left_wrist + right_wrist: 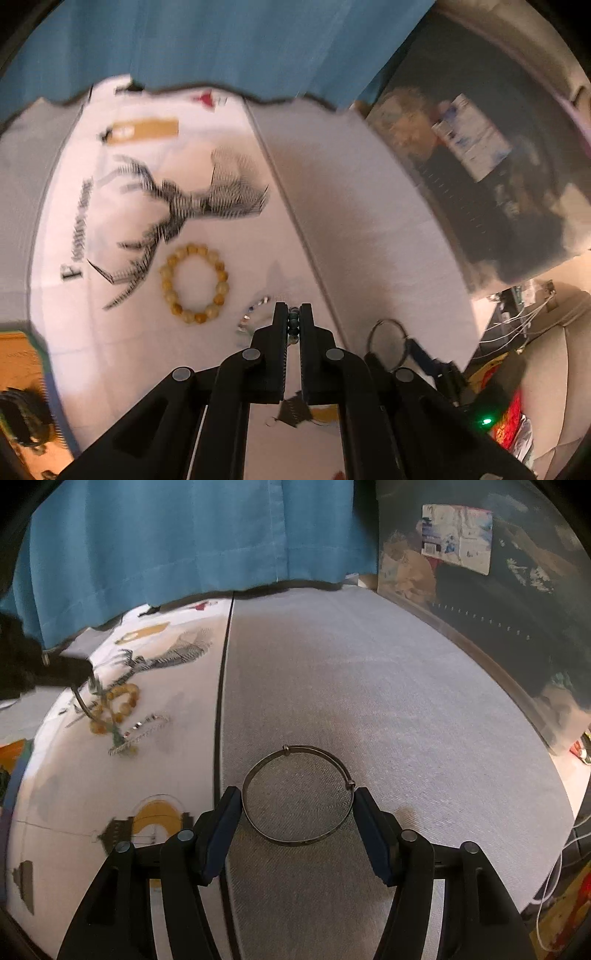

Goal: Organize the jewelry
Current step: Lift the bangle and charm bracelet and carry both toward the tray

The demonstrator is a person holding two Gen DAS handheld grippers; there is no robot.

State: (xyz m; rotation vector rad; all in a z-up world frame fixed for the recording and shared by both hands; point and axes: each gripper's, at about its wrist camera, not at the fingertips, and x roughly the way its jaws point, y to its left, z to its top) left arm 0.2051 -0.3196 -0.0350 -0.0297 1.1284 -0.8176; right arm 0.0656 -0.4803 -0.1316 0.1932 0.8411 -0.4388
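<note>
My left gripper (293,314) is shut on a dark green bead bracelet (293,325), held over the white printed cloth (207,184). A yellow bead bracelet (194,283) lies on the cloth just left of it, and a thin silver chain (255,312) lies between them. My right gripper (297,794) is open, its jaws on either side of a thin metal bangle (298,796) that lies flat on the grey mat (369,686). The right wrist view also shows the yellow bracelet (118,705), the silver chain (144,734) and the left gripper (86,681) far left.
A blue curtain (184,535) hangs along the back. A clear plastic bin (498,609) with dark contents stands at the right edge of the mat. White cables (524,321) and colourful packaging (509,421) lie at the right.
</note>
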